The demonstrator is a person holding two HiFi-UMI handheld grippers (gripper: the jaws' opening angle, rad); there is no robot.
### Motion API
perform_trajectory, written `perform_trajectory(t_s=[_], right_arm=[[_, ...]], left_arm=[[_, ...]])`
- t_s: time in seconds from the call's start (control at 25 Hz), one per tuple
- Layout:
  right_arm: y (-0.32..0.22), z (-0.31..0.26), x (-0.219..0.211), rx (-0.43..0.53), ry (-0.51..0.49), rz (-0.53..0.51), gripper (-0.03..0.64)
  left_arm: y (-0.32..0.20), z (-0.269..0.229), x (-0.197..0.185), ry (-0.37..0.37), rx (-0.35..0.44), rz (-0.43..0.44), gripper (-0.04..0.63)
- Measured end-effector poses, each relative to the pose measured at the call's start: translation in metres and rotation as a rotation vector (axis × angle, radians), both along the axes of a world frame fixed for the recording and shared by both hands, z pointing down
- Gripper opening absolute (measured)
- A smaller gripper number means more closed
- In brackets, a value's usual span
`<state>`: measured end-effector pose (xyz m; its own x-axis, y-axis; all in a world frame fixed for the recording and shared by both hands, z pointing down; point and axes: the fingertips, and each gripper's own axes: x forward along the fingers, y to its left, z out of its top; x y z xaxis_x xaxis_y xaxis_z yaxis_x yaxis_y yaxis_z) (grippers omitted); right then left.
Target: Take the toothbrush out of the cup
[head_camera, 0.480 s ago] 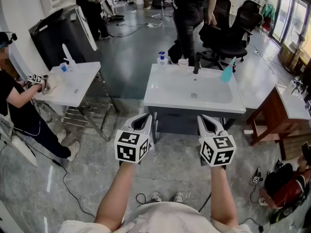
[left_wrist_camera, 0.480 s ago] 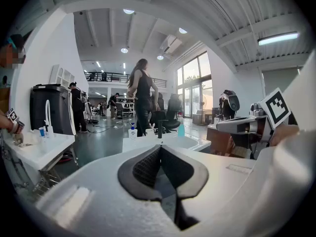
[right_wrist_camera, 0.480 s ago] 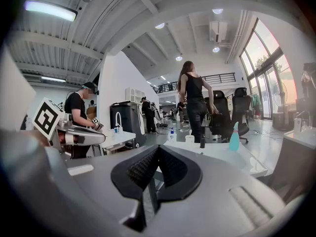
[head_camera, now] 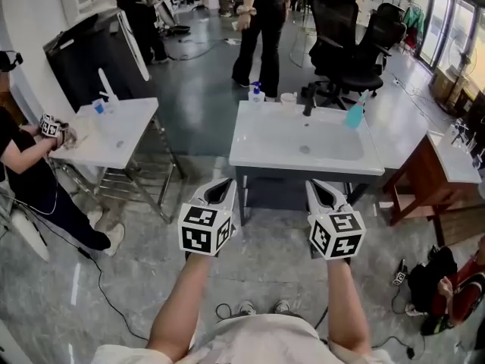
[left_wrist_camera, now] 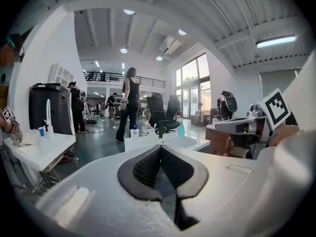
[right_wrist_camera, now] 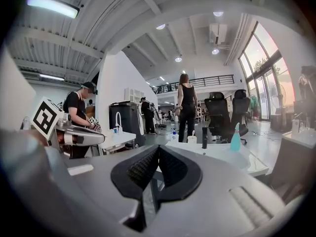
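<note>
Cup (head_camera: 288,98) w/ toothbrush (right_wrist_camera: 193,133) is sitting on back rim of sink (head_camera: 254,149), 12 o'clock, well apart from both grippers. Left gripper (head_camera: 226,182) & right gripper (head_camera: 317,184) are hanging pinched together, empty. Probably best: approaching level, opening right jaws early, pinching handle above rim, lifting straight up.

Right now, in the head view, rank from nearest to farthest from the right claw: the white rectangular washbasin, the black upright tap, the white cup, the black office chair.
1. White rectangular washbasin, straight ahead of the right claw.
2. Black upright tap and white cup, on its back rim: too close to call.
3. Black office chair, beyond it on the floor.
</note>
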<state>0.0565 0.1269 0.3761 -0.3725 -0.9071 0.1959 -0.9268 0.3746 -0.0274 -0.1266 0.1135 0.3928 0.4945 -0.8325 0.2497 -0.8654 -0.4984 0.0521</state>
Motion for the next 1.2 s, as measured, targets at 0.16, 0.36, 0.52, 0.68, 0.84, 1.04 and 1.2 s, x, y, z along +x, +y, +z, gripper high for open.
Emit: perform_trajectory(t_s=[0.16, 0.36, 0.52, 0.68, 0.84, 1.04, 1.2], right_arm=[[0.001, -0.001, -0.008, -0.002, 0.007, 0.011, 0.008], [-0.001, -0.002, -0.011, 0.004, 0.014, 0.032, 0.040], [-0.004, -0.003, -0.010, 0.005, 0.016, 0.043, 0.058], [-0.009, -0.003, -0.008, 0.008, 0.017, 0.049, 0.067], [-0.020, -0.002, -0.008, 0.009, 0.010, 0.048, 0.086], [-0.038, 0.006, -0.004, 0.004, 0.010, 0.036, 0.103], [-0.062, 0.010, 0.007, 0.003, 0.003, 0.037, 0.114]], left_arm=[[-0.001, 0.002, -0.004, 0.009, -0.001, 0.017, 0.003], [-0.007, 0.004, -0.002, 0.019, 0.002, 0.050, 0.003], [-0.011, 0.006, 0.001, 0.025, 0.002, 0.065, 0.003], [-0.017, 0.006, 0.005, 0.027, 0.002, 0.073, 0.003], [-0.025, 0.009, 0.007, 0.022, -0.001, 0.077, 0.003], [-0.045, 0.016, 0.016, 0.017, -0.006, 0.076, 0.003], [-0.070, 0.017, 0.029, 0.010, -0.006, 0.080, 0.003]])
